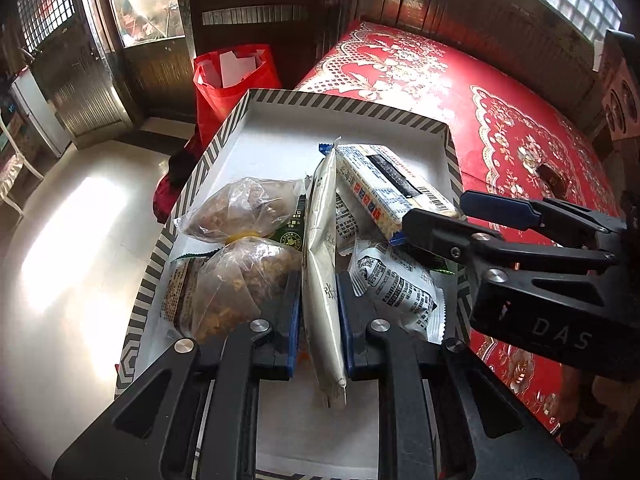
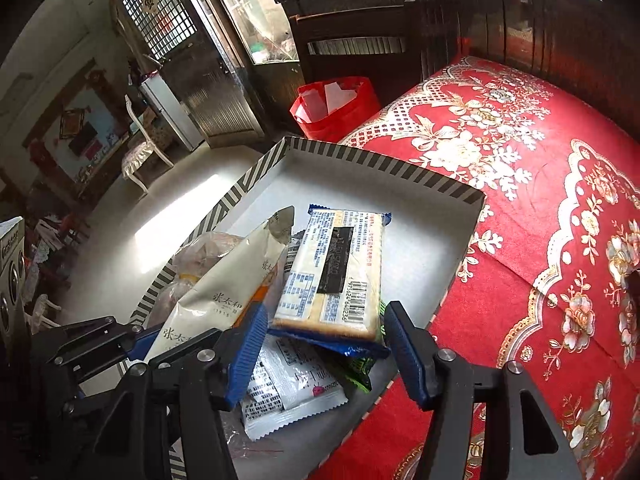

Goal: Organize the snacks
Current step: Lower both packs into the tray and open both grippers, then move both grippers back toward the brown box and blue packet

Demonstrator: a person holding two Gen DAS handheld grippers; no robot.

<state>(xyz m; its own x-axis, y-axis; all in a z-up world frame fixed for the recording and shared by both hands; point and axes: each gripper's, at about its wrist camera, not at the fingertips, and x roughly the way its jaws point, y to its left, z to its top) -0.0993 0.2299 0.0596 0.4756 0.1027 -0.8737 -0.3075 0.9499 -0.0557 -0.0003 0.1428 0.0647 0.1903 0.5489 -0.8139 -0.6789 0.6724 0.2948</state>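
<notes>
A white box with a striped rim (image 1: 360, 106) (image 2: 384, 170) sits at the table's left edge and holds several snacks. My left gripper (image 1: 319, 316) is shut on a cream pouch (image 1: 322, 264) (image 2: 224, 300), held upright on its edge inside the box. Two clear bags of brown snacks (image 1: 244, 248) lie left of it, and a grey-printed packet (image 1: 394, 284) (image 2: 292, 392) lies right. My right gripper (image 2: 326, 336) (image 1: 434, 210) is open, its fingers either side of the near end of a blue-edged biscuit pack (image 2: 336, 272) (image 1: 390, 184), without gripping it.
The table carries a red cloth with white floral lace pattern (image 1: 520, 128) (image 2: 540, 208). A red bag (image 1: 234, 76) (image 2: 336, 108) stands on the floor beyond the box. A dark wooden chair (image 1: 260, 12) and wall panelling stand behind. Pale floor (image 1: 80, 240) lies to the left.
</notes>
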